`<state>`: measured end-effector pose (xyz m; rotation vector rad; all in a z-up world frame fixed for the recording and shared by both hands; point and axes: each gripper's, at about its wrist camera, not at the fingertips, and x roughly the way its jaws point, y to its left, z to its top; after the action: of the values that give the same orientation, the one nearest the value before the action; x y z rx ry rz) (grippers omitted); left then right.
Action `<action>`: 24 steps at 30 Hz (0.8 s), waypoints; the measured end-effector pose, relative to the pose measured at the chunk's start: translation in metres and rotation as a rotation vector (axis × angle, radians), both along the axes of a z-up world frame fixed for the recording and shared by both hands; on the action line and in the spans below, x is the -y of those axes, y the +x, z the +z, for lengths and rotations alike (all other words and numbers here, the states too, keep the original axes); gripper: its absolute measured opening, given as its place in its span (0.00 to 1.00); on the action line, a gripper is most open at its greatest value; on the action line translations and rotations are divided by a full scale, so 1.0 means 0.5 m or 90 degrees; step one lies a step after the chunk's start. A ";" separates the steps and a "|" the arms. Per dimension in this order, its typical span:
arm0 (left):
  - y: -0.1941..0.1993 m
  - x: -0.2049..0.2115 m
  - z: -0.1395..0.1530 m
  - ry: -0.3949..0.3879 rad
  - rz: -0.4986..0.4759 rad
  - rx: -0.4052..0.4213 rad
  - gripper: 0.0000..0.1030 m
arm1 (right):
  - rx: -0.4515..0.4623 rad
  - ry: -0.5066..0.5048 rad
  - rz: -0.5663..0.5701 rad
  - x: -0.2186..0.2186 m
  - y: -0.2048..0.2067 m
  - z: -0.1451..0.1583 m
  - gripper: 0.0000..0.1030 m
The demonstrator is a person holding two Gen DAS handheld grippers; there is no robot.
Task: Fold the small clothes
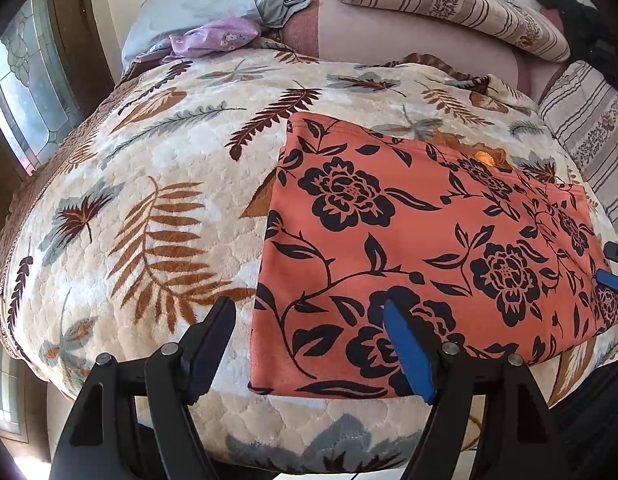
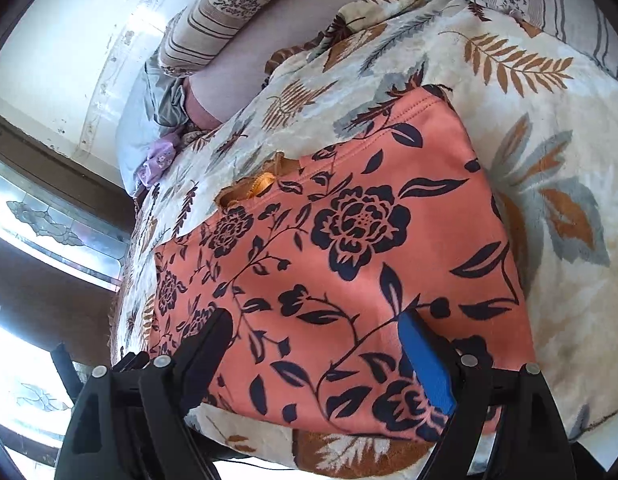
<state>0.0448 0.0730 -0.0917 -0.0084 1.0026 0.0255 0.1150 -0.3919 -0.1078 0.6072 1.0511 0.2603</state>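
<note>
An orange garment with a black flower print [image 1: 421,240] lies flat and folded into a rectangle on the leaf-patterned blanket [image 1: 149,184]. It also shows in the right wrist view [image 2: 349,264]. My left gripper [image 1: 309,312] is open and empty, hovering over the garment's near left corner. My right gripper [image 2: 313,320] is open and empty, over the garment's near edge. The right gripper's blue tip shows at the far right of the left wrist view [image 1: 611,278]. A bit of orange trim [image 2: 261,184] pokes out at the garment's far edge.
Striped pillows [image 1: 449,4] and a grey pillow [image 1: 213,4] lie at the head of the bed. A small purple cloth [image 1: 213,38] sits by the grey pillow. A window [image 1: 25,92] is to the left. The bed's near edge is just below the grippers.
</note>
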 end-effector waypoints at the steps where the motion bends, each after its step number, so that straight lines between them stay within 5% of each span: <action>1: 0.006 0.000 -0.017 -0.006 -0.003 -0.014 0.76 | -0.002 0.020 -0.012 0.014 0.009 -0.016 0.84; 3: 0.019 -0.002 -0.057 0.001 0.002 -0.066 0.76 | 0.006 0.047 -0.052 0.032 0.006 -0.008 0.84; 6: 0.011 -0.010 -0.055 -0.014 0.014 -0.053 0.78 | 0.032 -0.021 -0.085 0.036 -0.026 0.034 0.84; 9: 0.002 0.001 -0.032 0.010 0.004 -0.026 0.78 | 0.032 0.010 -0.074 0.032 -0.091 0.043 0.84; 16: 0.003 0.061 0.024 -0.015 -0.026 0.021 0.78 | -0.026 0.120 -0.082 -0.004 -0.209 -0.035 0.84; 24: 0.015 0.170 0.046 0.003 -0.081 0.036 0.78 | -0.027 0.229 -0.251 0.077 -0.179 -0.095 0.84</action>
<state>0.0521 -0.0121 -0.0688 0.0588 0.9454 -0.0890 0.0252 -0.4304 -0.1553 1.1323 0.9071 0.0889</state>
